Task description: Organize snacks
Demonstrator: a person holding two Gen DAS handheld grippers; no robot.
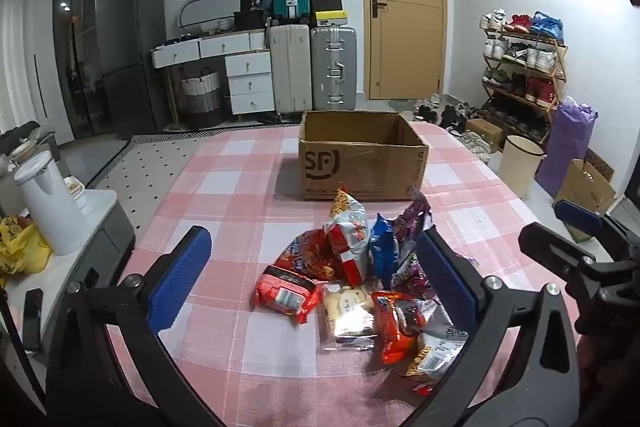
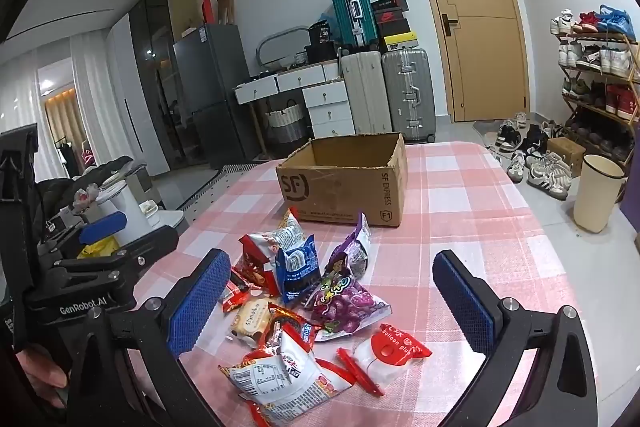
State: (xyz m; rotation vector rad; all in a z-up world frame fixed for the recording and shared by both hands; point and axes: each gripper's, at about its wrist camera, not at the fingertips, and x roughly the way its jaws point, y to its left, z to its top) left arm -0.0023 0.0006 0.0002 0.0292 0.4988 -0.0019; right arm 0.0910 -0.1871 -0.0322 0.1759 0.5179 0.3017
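Both sets of fingers (image 1: 312,267) (image 2: 332,303) spread wide, empty, poised above the snack heap (image 2: 304,291); open cardboard box (image 1: 360,155) beyond, ready for packets.

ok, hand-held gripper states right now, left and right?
Left hand-held gripper: open, holding nothing, above the snack packets.
Right hand-held gripper: open, holding nothing, above the same pile.

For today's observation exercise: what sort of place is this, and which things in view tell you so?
Most likely a lived-in home, near the entrance: a shoe rack full of shoes by the door, stacked suitcases, and a fridge beyond the checked table.
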